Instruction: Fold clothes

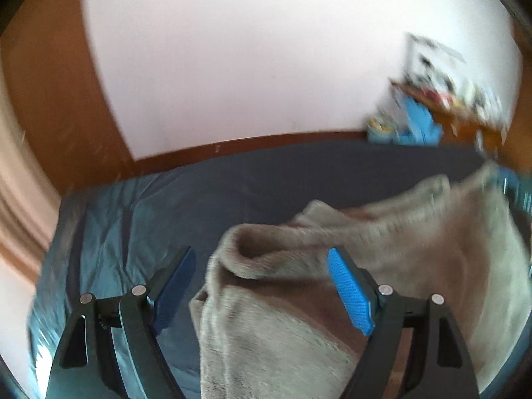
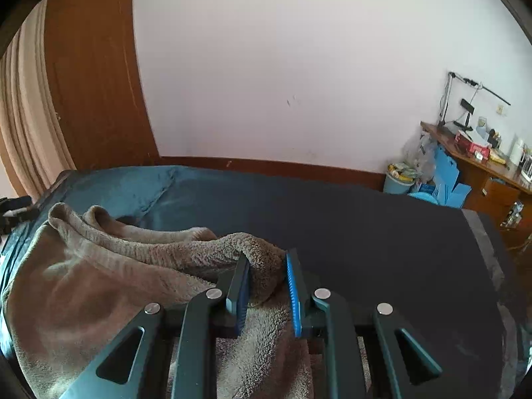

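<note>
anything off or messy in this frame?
Only the fleece garment itself: it lies rumpled on the dark bedcover, its edge rolled into a thick ridge, with a fold bunched between the right gripper fingers. The left gripper is wide open above it. Left view is motion-blurred.

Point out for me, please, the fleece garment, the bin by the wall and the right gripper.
fleece garment (image 2: 99, 286), right wrist view, on its flat brown body.
bin (image 2: 397, 184), right wrist view, on its pale blue side.
right gripper (image 2: 267, 291), right wrist view, midway between its fingertips, where a fleece fold sits.
</note>
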### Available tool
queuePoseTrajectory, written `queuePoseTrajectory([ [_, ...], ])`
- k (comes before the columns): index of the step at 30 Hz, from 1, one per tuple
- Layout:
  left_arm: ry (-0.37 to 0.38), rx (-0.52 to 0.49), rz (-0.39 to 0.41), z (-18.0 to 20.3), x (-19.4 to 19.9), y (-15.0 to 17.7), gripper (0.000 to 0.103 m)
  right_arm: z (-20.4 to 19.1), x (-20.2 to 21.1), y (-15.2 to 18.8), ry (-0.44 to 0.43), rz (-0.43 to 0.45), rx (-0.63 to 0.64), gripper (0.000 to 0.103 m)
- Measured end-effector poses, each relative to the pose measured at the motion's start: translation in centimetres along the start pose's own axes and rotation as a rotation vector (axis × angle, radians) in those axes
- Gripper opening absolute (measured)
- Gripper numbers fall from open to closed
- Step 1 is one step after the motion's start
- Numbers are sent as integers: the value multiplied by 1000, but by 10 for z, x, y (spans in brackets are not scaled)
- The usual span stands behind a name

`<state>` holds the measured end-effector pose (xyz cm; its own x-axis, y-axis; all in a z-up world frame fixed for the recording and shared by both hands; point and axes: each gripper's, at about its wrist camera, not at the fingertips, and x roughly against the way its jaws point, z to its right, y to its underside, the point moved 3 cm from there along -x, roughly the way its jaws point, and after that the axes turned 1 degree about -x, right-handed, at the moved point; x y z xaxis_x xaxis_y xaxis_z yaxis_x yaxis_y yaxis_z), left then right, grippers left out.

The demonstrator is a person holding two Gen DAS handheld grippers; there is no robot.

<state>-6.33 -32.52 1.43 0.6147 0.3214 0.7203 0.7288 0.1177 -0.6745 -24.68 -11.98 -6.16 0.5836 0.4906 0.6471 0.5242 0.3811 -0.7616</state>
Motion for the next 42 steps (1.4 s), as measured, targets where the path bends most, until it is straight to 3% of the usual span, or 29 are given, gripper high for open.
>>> queuePoseTrajectory([
  [2,-12,-80,-15,15,-7,4,84,-1,6,-3,1,11,5,47],
  [3,-19,-118,-23,23,-11,6,84,-2,10,-4,3,23,3,69],
  [4,-26,-155,-32,30,-15,8,84,-1,18,-7,4,64,-12,75],
  [9,-162,-240,-77,37,-36,15,84,-9,39,-16,-64,106,-12,75],
  [14,-253,-92,-118,4,-52,12,84,-55,26,-6,-204,-16,159,75],
  [18,-311,48,-136,-22,-55,17,85,-76,-6,17,-239,-151,233,75],
  [21,-322,78,-128,-30,-54,16,90,-77,-31,32,-200,-235,243,75],
  [23,-323,73,-128,-30,-53,16,90,-70,-44,37,-109,-253,244,75],
  [29,-321,69,-136,-39,-59,16,96,-42,-42,25,64,-156,159,75],
  [39,-300,66,-96,-37,-58,5,97,-52,-42,30,94,-159,226,76],
  [42,-314,117,-113,-49,-64,9,97,-60,-29,25,94,-127,226,76],
])
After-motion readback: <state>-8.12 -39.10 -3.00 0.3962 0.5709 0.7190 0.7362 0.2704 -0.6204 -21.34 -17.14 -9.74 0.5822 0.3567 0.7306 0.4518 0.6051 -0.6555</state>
